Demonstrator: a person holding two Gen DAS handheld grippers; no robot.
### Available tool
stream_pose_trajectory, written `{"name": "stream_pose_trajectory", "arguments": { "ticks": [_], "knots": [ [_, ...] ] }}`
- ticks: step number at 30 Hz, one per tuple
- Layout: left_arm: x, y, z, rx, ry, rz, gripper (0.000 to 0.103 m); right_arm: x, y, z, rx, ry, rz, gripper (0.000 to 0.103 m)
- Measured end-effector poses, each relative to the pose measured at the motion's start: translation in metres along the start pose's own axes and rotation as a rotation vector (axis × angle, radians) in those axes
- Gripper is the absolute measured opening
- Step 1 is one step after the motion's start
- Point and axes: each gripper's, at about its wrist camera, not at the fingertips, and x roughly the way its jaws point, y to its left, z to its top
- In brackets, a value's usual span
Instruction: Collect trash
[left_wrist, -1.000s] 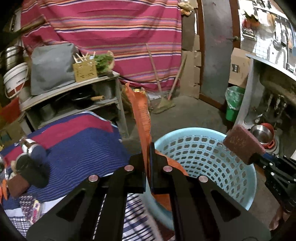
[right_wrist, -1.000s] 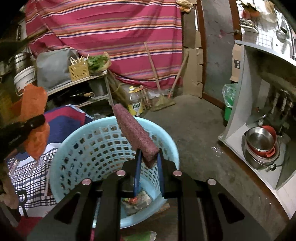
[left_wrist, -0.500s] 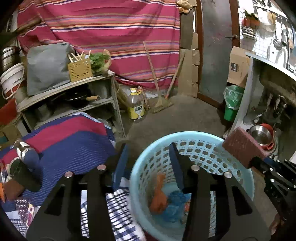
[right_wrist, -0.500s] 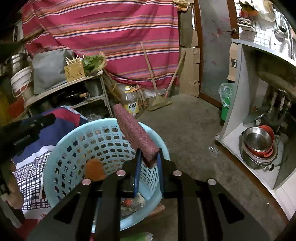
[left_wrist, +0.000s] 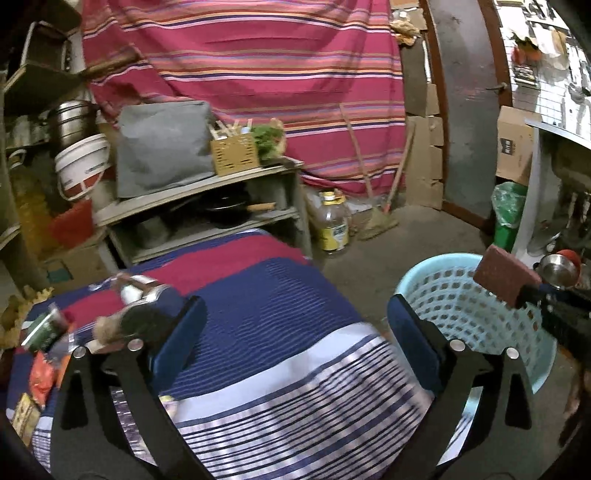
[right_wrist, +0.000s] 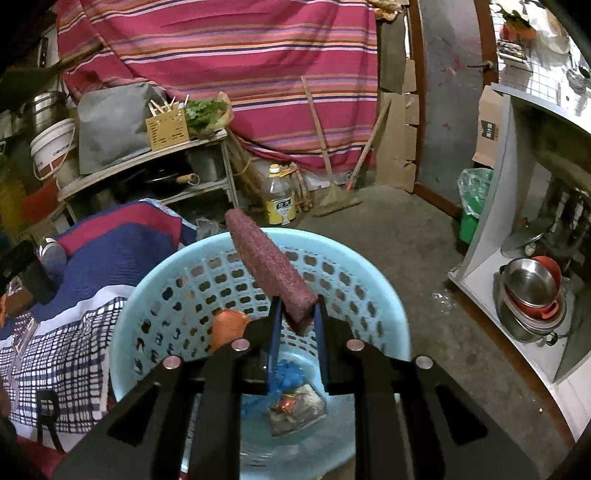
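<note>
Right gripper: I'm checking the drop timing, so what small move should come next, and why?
Probably open the right gripper: it holds the maroon scouring pad directly above the blue basket, where other trash already lies.

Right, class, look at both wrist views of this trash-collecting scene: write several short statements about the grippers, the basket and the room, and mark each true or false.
1. The right gripper grips a maroon sponge block. True.
2. The sponge block already lies at the bottom of the blue basket. False: it is held above the basket.
3. The left gripper holds an orange wrapper. False: its jaws are opening with nothing between them.
4. An orange wrapper lies in the basket. True.
5. A striped cloth hangs on the back wall. True.
</note>
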Motion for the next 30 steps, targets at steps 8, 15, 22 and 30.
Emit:
{"name": "stream_pose_trajectory", "arguments": {
  "ticks": [8,15,22,30],
  "knots": [
    [-0.014,0.1,-0.021,-0.063,-0.006,0.149,0.097,-0.006,0.035,-0.011,-0.093,-0.007,-0.097,0.073],
    [-0.016,0.178,-0.04,-0.172,0.031,0.224,0.097,-0.028,0.1,-0.005,-0.135,-0.059,-0.053,0.081],
    [-0.011,0.241,-0.072,-0.215,0.091,0.271,0.097,-0.03,0.196,0.001,-0.144,-0.077,0.081,0.084],
    [0.005,0.282,-0.098,-0.215,0.168,0.296,0.097,-0.014,0.295,-0.002,-0.147,-0.042,0.197,0.084]
  ]
}}
